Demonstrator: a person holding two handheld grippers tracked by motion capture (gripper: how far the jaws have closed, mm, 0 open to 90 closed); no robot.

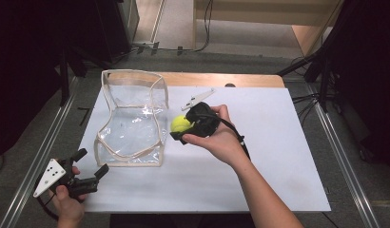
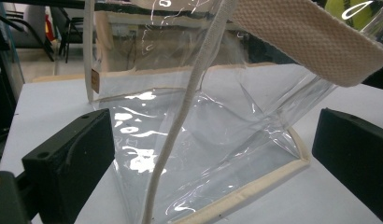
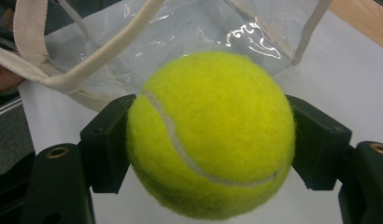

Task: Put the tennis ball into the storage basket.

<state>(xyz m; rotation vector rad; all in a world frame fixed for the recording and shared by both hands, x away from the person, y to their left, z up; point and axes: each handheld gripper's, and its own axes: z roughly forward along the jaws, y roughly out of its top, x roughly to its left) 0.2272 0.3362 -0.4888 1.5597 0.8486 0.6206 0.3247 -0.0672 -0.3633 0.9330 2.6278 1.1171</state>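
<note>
Tennis ball (image 1: 180,124) clamped between right gripper (image 1: 183,130) jaws, held above white worktop (image 1: 259,156) just beside clear bag (image 1: 131,118); left gripper (image 1: 91,164), jaws apart, faces bag; carrying step; next, lifting over bag's rim.

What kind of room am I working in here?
Probably a lab or recording studio, not a home. A white work table sits inside a metal frame rail, black curtains hang at both sides, and cables trail across the floor.
</note>
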